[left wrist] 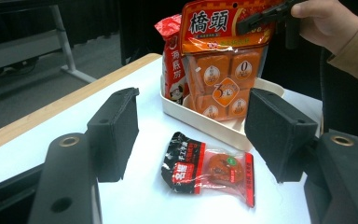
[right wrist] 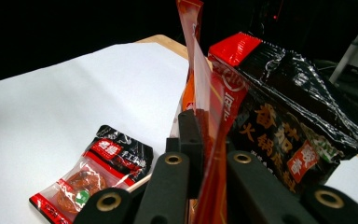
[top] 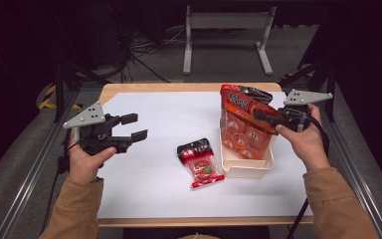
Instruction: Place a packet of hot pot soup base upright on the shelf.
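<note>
Two tongs in my feed, one busy, one idle. My right gripper (top: 264, 116) is pinched hard on the top edge of the orange packet (top: 242, 130), jaws pressed together with the film sandwiched between them; in the right gripper view the film (right wrist: 210, 140) runs straight up from between the pads. The packet hangs upright below the jaws, its lower end down inside the white tray (top: 246, 168), which sits under and just ahead of that gripper. A second bag, black and red (top: 252, 93), stands in the same tray right behind the orange packet, on the far side of my right jaws; the right gripper view puts it touching or nearly touching the held packet, I cannot tell which. In the left gripper view the orange packet (left wrist: 223, 60) shows rows of round seasoning cubes through a clear window.

My left gripper (top: 135, 126) is spread wide, nothing between the pads, held above the white table cover (top: 169, 114) and pointing toward the tray. Small sachet (top: 201, 163), black top with red base, lies flat on the cover between the two tongs, nearer the tray, just beside its near wall but apart from it. From my left jaws it sits ahead and low (left wrist: 208, 167), framed between the open pads, not touched. Both hands grip the tool bodies; tan sleeves at the bottom edge.
</note>
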`<state>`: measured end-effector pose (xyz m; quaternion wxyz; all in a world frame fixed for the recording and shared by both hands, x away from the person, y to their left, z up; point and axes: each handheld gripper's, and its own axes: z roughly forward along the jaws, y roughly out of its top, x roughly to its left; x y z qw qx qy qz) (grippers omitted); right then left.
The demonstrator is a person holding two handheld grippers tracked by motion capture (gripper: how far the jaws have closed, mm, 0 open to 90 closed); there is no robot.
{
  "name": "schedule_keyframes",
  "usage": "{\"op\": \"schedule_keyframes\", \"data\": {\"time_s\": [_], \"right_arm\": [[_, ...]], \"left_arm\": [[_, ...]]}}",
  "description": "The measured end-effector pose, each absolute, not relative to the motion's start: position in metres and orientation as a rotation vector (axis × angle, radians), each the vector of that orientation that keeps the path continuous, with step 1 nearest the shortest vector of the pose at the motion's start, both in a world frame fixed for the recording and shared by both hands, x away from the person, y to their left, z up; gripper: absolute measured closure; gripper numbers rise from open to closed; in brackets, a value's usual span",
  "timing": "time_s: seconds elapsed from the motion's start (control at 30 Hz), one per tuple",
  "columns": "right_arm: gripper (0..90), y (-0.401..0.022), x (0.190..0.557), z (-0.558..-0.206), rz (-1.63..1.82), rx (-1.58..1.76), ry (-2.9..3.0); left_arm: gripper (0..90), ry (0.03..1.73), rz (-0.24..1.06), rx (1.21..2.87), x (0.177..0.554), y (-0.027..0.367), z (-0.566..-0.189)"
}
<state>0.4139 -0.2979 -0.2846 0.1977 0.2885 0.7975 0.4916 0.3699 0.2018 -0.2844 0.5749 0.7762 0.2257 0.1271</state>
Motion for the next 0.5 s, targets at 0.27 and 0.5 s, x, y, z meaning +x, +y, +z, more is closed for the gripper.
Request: {"op": "schedule_keyframes", "data": {"time_s": [0.27, 0.5], "right_arm": [[88.2, -0.301, 0.413, -0.287, 1.371, 0.822, 2.235], [80.5, -0.308, 0.410, -0.286, 1.353, 0.853, 2.204]], "left_arm": [[32.1, 0.563, 0.289, 1.832, 0.375, 0.198, -0.290], [31.0, 0.599, 0.263, 1.846, 0.384, 0.196, -0.297]]}}
